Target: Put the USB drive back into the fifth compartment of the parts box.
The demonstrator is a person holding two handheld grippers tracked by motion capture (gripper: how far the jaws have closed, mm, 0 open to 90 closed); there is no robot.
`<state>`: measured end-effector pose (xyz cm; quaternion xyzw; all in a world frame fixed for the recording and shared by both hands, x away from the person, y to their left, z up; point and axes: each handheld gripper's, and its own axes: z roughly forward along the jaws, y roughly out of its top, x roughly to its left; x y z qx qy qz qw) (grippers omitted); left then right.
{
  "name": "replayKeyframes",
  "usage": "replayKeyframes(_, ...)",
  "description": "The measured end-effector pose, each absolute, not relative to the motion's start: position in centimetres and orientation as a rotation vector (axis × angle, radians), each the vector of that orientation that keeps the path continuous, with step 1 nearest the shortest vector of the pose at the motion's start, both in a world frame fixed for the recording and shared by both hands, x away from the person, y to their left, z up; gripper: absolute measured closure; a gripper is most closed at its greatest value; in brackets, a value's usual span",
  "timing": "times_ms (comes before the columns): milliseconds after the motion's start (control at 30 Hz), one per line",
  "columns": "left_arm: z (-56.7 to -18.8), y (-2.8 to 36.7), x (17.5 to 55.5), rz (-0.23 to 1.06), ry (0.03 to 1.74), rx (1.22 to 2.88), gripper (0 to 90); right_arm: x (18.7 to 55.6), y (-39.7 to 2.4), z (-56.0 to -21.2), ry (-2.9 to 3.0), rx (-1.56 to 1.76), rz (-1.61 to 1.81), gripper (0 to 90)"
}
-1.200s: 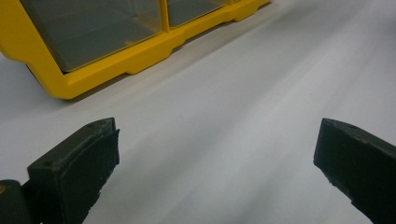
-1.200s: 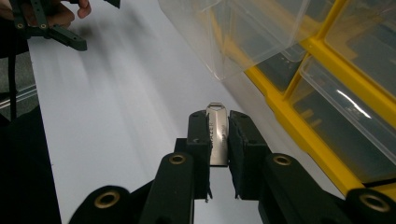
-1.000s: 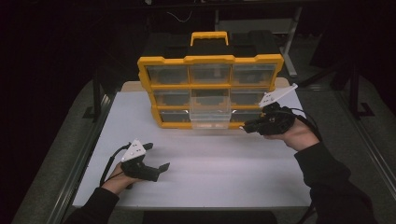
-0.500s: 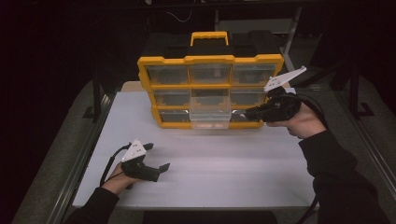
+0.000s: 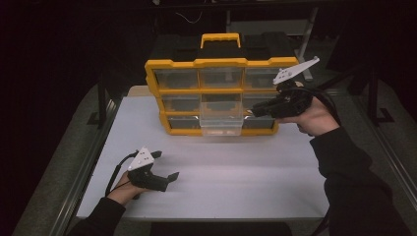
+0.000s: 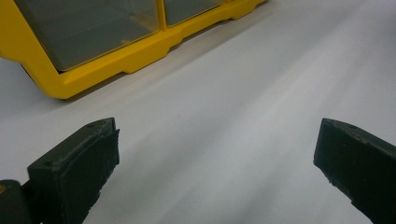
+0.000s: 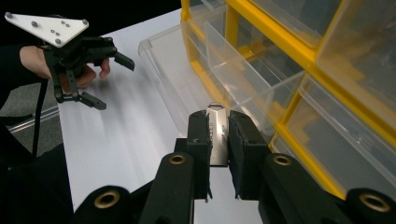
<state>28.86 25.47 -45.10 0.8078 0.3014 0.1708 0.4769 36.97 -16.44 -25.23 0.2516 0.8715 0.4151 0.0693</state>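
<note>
White covers the desk, and on its far half stands a yellow organiser box with clear drawers, the landmark here. One drawer, in the box's bottom row at the middle, is pulled out toward the person. At the box's right end, level with its middle row, the right tongs are clenched on a small flat metal piece, which stands upright between the pads and just in front of the drawers. In front of the box, well apart from it, the left tongs rest released on the desk, nothing between the pads. The step looks like dropping the piece into the pulled-out drawer: carry it over the open compartment, lower it inside the clear wall, then let go so it cannot bounce out.
</note>
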Motion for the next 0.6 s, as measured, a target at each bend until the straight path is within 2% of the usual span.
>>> replayKeyframes(600,-45.1,25.5,28.9,0.42,0.745,1.967,0.0,38.8,-11.9,-25.2,2.667,0.684,1.226,77.6)
